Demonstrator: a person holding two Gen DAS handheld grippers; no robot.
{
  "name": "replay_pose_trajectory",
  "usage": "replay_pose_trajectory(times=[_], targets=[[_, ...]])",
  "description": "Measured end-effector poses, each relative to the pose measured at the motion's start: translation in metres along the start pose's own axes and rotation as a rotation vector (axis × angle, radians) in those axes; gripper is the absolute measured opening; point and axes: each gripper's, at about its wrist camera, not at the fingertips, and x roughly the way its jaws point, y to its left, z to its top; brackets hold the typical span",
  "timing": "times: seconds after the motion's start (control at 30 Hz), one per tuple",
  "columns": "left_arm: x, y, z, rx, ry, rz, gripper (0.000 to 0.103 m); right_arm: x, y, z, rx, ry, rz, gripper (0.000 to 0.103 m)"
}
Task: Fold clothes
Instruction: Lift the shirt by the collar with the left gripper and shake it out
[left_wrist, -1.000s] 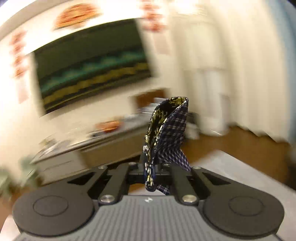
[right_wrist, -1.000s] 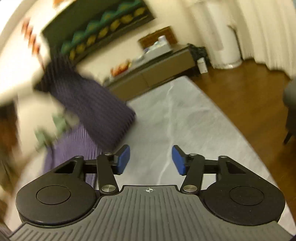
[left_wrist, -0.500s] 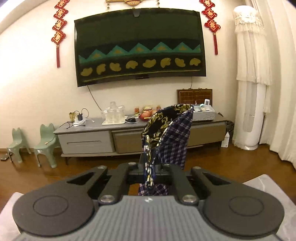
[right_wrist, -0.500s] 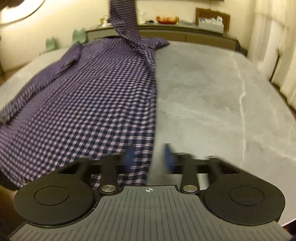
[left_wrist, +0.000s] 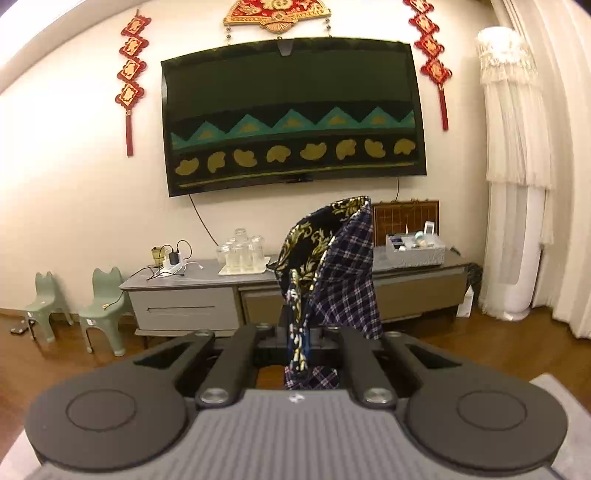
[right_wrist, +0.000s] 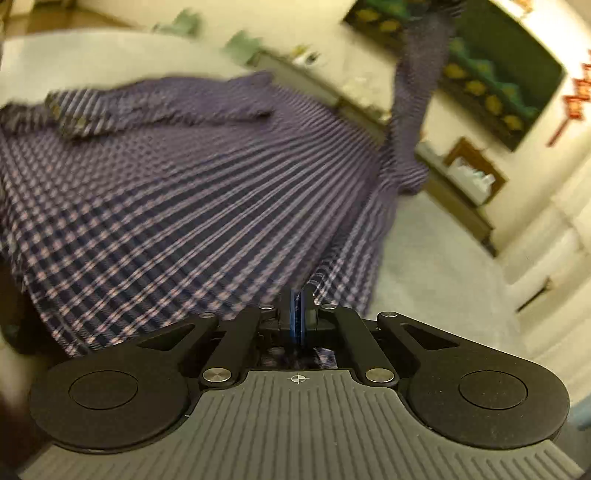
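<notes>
Currently left tongs clamped tight on shirt cuff with gold-patterned lining, held high off table. Right tongs pinched shut on near hem edge. Rest of shirt spread flat on table, one sleeve drawn up at far right. Risks: thin hem slipping from pinch; uneven pull skewing fold; raised sleeve twisting; loose left sleeve bunching.

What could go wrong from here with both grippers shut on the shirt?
1. The right gripper pinches only the plaid shirt at its edge; a pull could slip it free.
2. The left gripper holds a bunched part high, so the fold may come out uneven.
3. The right view is blurred: fast motion could drag the shirt across the table.
</notes>
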Motion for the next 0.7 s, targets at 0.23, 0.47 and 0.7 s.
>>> replay_pose_trajectory(times=[0.23, 0.47, 0.7], targets=[[0.011, 0.017, -0.037, 0.045, 0.026, 0.013, 0.005, -0.003, -0.084, 0.007, 0.402, -0.085, 0.422, 0.052], [-0.045, 0.008, -0.062, 0.217, -0.172, -0.197, 0.005, 0.032, -0.216, 0.03, 0.712, -0.147, 0.572, 0.053], [-0.151, -0.047, -0.225, 0.553, -0.079, -0.551, 0.005, 0.157, -0.294, -0.008, 1.265, -0.031, 0.649, 0.054]])
